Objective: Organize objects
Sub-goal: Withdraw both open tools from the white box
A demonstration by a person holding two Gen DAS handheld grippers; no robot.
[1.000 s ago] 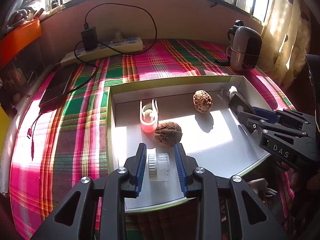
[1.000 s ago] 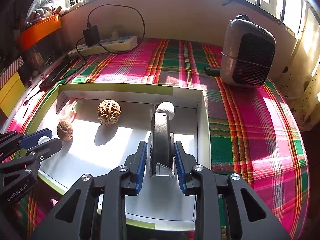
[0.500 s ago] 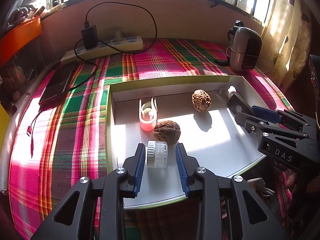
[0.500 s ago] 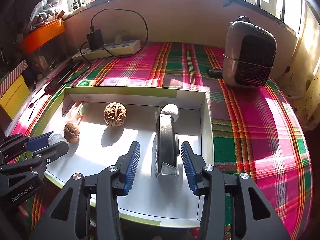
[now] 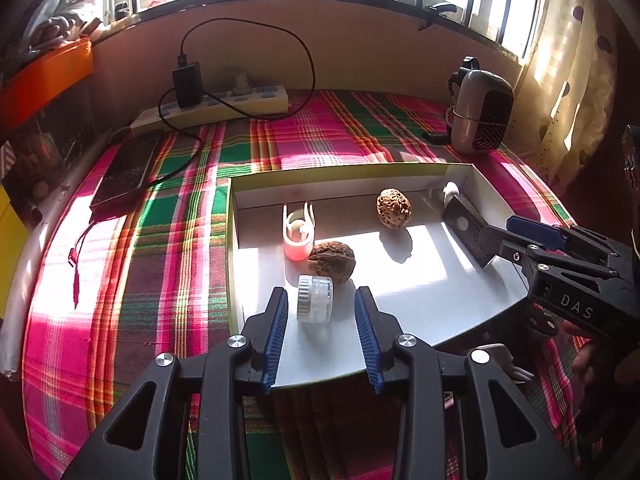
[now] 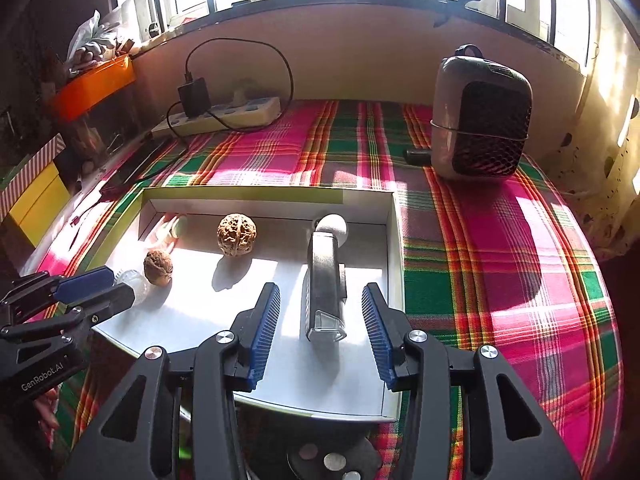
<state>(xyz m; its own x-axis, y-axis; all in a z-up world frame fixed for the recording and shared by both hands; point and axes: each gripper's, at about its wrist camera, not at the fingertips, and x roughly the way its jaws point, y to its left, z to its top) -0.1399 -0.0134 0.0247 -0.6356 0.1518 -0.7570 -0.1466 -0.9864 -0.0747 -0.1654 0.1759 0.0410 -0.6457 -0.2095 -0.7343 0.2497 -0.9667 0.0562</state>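
The shallow white box (image 5: 476,184) on the plaid cloth (image 5: 168,240) is the landmark. At its right side lies the long dark tool with a white knob (image 6: 326,280), flat on the floor between the parted pads of the right gripper (image 6: 320,334), which touch nothing. Near the box's front left, the small clear jar (image 5: 315,299) lies on its side just before the dark walnut (image 5: 331,261); the left gripper (image 5: 320,330) is opening around it, pads clear. Both should back straight out, judging by the gaps, without nudging either piece.
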